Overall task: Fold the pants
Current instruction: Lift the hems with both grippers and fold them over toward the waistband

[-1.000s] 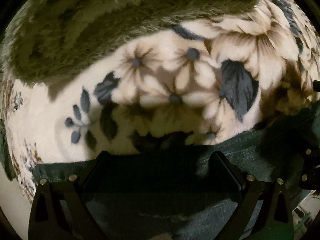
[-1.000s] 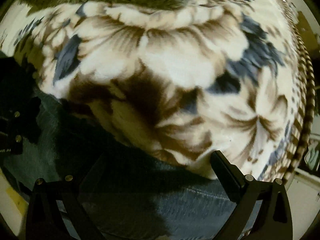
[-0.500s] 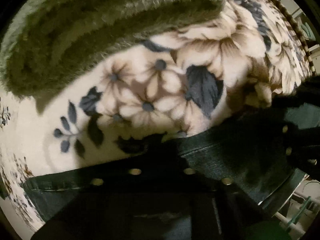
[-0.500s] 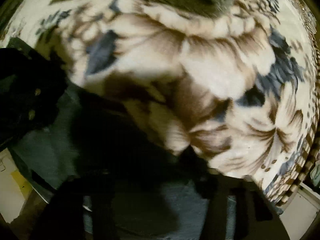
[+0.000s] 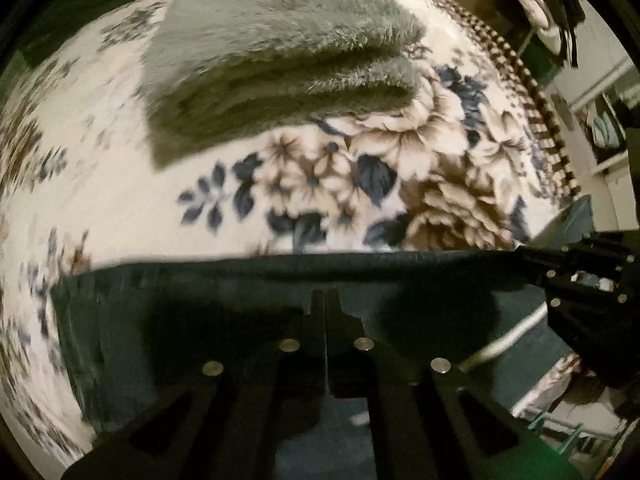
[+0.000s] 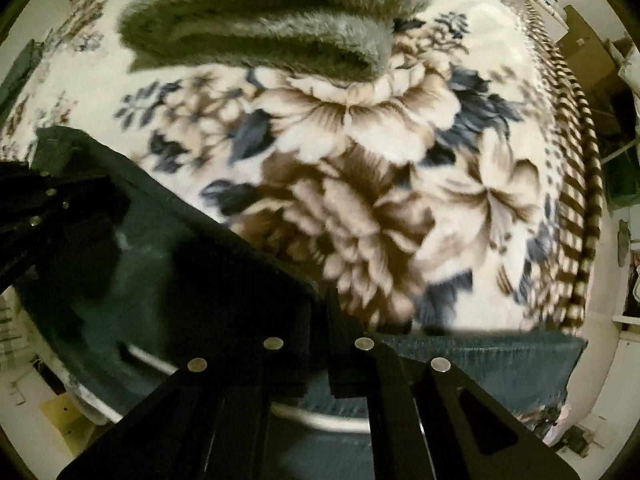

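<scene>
Grippers left and right are clamped on my pants, raised level above the blanket.

Both tongs, L & R, went from open to clamped on pants, edge lifted off blanket.

From my left gripper, matt black plastic with small dull-silver metal discs set in its fingers, I see the dark blue-green denim pants: coarse woven cloth, no sheen. Ahead of it lies the cream floral plush blanket, soft and short-napped, and beyond that a folded grey-green shaggy fleece throw (long, fuzzy pile). My right gripper looks the same matt plastic, pressed onto the denim.
</scene>
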